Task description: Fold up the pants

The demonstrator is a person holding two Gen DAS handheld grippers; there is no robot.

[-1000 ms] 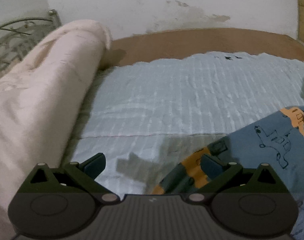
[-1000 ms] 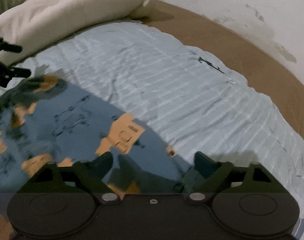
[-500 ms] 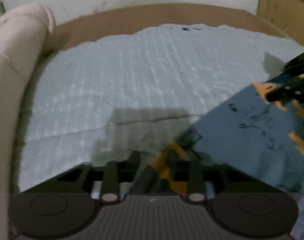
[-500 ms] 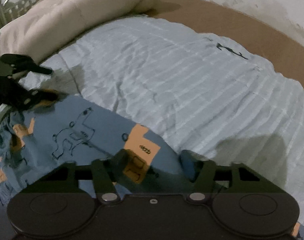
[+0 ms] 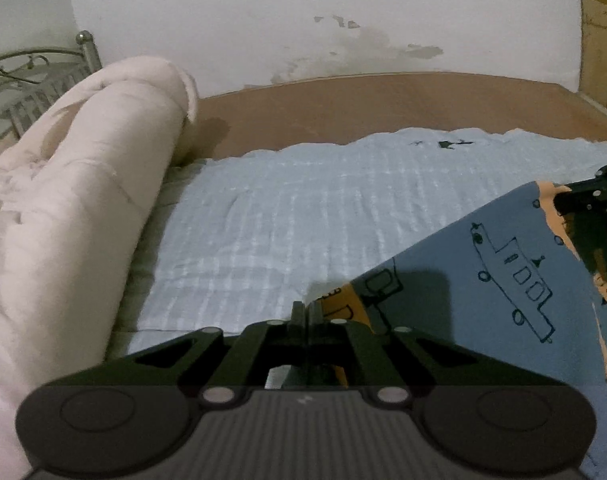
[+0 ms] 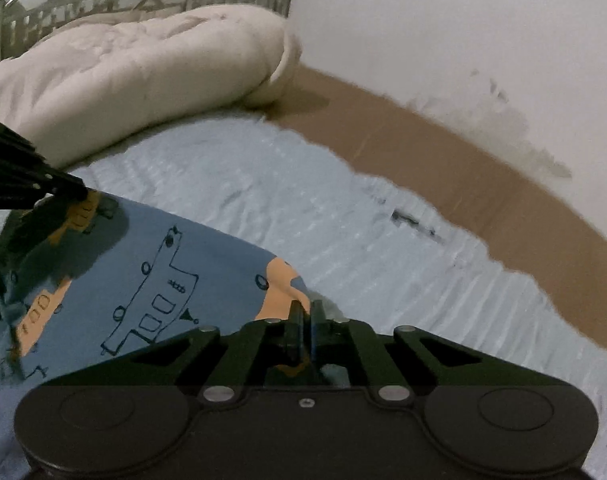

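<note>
We held the pants (image 5: 483, 280) up off the bed (image 5: 303, 208) by one edge, stretched taut between our two grippers. That edge ran crosswise over the pale sheet (image 6: 263, 200), parallel to the brown far edge of the bed, and the printed blue and orange cloth fell away from it toward us. Which end of the pants it was we could not tell. The left gripper (image 5: 307, 312) was clamped on the left corner of the edge, its jaws pressed together on the cloth. The right gripper (image 6: 305, 312) pinched the right corner the same way. Both pointed forward and slanted down toward the sheet. A rolled duvet (image 5: 63, 184) lay along the bed's left edge.
</note>
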